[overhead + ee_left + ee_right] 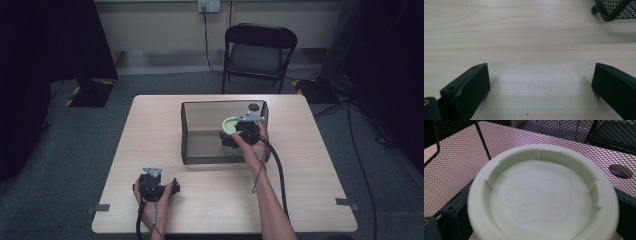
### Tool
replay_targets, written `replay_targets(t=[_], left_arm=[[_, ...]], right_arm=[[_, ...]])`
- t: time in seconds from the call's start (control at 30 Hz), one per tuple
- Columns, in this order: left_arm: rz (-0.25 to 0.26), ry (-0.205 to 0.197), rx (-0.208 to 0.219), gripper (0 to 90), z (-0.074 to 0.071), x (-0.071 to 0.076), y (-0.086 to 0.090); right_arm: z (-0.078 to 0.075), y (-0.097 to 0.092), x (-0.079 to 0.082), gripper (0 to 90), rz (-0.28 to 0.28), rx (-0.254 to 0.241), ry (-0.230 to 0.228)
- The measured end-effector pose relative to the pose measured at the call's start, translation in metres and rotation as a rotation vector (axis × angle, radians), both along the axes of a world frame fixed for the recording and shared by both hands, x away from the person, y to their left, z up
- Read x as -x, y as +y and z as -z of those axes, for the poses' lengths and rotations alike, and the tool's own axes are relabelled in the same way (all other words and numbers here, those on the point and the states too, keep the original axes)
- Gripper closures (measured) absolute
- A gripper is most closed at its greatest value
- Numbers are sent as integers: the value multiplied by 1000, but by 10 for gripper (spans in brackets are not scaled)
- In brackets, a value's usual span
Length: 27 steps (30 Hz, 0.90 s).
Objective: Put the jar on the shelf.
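My right gripper [232, 132] is inside the black mesh basket [186, 131], near its right end. It is shut on a pale green round lid [231, 124]. In the right gripper view the lid [541, 195] faces up, showing a raised rim with notches and an embossed shape on its floor. A black jaw presses on each side of it. My left gripper [171, 188] rests at the table's front left, held in a hand. Its jaws stand wide apart over bare wood [540, 75] with nothing between them.
A small dark round thing [621, 171] lies on the basket floor by the far right corner [254, 107]. A basket corner [616, 10] shows ahead of the left gripper. A folding chair [257, 50] stands behind the light wooden table [150, 125].
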State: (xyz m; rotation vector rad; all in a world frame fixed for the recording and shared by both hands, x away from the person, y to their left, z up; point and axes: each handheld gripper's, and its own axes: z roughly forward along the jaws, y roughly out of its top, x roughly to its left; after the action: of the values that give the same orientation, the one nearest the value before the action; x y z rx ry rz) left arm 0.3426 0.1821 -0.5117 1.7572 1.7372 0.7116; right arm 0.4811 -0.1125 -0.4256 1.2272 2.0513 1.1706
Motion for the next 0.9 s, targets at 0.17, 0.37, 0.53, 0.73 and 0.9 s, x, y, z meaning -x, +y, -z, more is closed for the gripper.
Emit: replay_targets(t=[0.17,0.37,0.53,0.73,0.9], left_arm=[[0,0,0,13,0,0,0],[0,0,0,13,0,0,0],[0,0,0,13,0,0,0],[0,0,0,13,0,0,0],[0,0,0,13,0,0,0]], right_arm=[[-1,0,2,10,-3,-5,-2],[-3,-1,5,11,9,9,-31],[-6,-1,8,4,26,18,-51],[-9,-2,12,4,39,28,-62],[-11,-1,15,10,53,30,-69]])
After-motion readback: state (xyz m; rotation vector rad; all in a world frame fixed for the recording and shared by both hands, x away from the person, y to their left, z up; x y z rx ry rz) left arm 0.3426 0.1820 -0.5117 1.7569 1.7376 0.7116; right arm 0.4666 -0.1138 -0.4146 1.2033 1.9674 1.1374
